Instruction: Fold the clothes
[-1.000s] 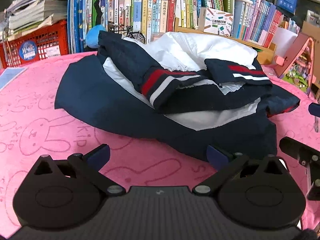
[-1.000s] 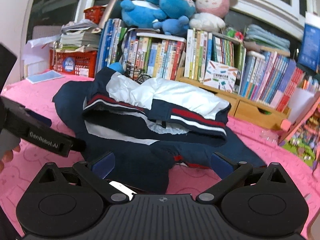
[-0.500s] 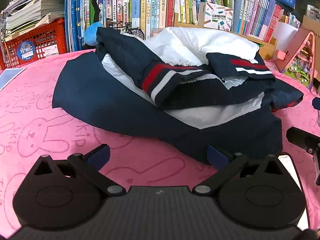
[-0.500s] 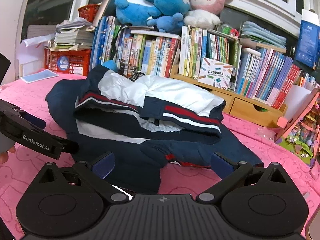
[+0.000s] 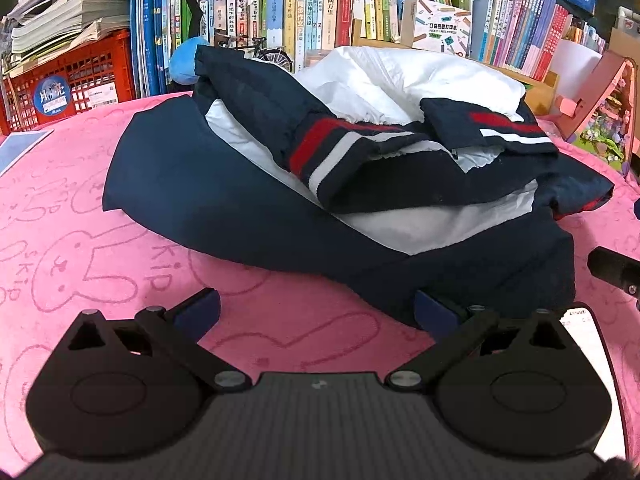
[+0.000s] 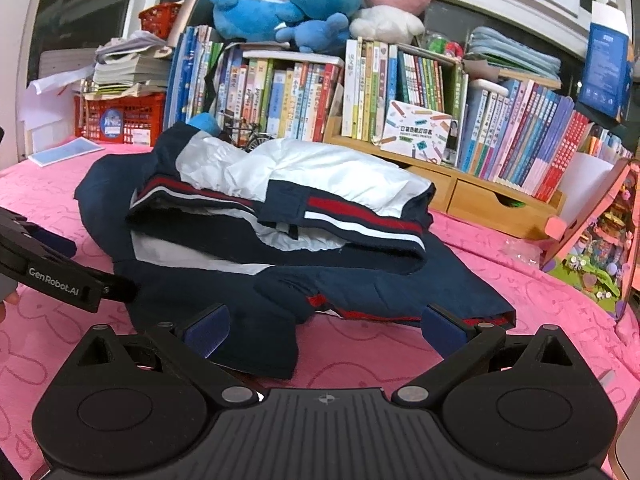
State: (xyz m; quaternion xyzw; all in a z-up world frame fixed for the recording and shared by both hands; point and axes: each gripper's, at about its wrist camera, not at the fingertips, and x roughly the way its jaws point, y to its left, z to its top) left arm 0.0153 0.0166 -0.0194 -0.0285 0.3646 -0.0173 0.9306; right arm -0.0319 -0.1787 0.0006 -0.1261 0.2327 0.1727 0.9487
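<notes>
The left gripper (image 5: 316, 310) is held low over the pink cloth (image 5: 80, 216), jaws spread wide, nothing gripped. The right gripper (image 6: 324, 328) is likewise spread wide and empty, its left pad at the near hem of the jacket (image 6: 280, 280). The jacket lies bunched at the cloth's centre: navy shell, crinkled white lining, red-and-white ribbed bands. Books (image 6: 280, 96) are ranged upright behind.

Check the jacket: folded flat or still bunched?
Bunched. The navy jacket lies heaped on the pink cloth, its striped cuffs piled over exposed white lining. No neat fold yet.
</notes>
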